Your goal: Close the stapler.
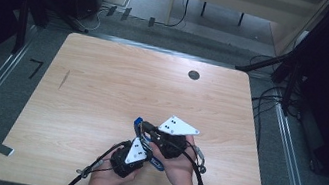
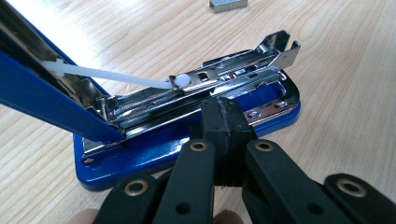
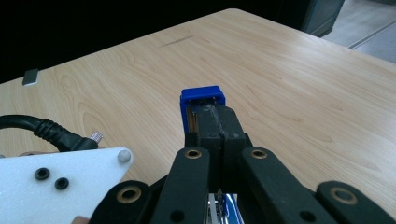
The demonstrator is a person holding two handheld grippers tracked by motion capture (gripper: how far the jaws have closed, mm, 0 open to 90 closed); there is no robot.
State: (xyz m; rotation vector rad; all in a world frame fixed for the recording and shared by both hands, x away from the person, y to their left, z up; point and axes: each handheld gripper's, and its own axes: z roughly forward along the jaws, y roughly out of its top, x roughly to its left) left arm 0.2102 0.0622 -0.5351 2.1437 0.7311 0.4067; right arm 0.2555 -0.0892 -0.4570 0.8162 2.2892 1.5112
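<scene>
A blue stapler (image 2: 187, 140) lies hinged open on the wooden table, its metal magazine (image 2: 219, 79) bare with a white pusher rod across it. Its blue lid (image 2: 42, 88) rises to the upper left. My left gripper (image 2: 227, 109) is shut, its tips resting against the base's near edge beside the magazine. In the right gripper view my right gripper (image 3: 215, 116) is shut and lies along the raised lid, whose blue end (image 3: 201, 97) juts past its tips. From above, both hands meet at the table's front centre: left gripper (image 1: 146, 146), right gripper (image 1: 146, 127), stapler lid (image 1: 138, 122).
A short strip of staples (image 2: 228, 4) lies on the table beyond the stapler. The table (image 1: 104, 77) has a round cable hole (image 1: 193, 75) at the back right and a dark streak (image 1: 64, 79) at the left. Cables trail from both grippers toward the front edge.
</scene>
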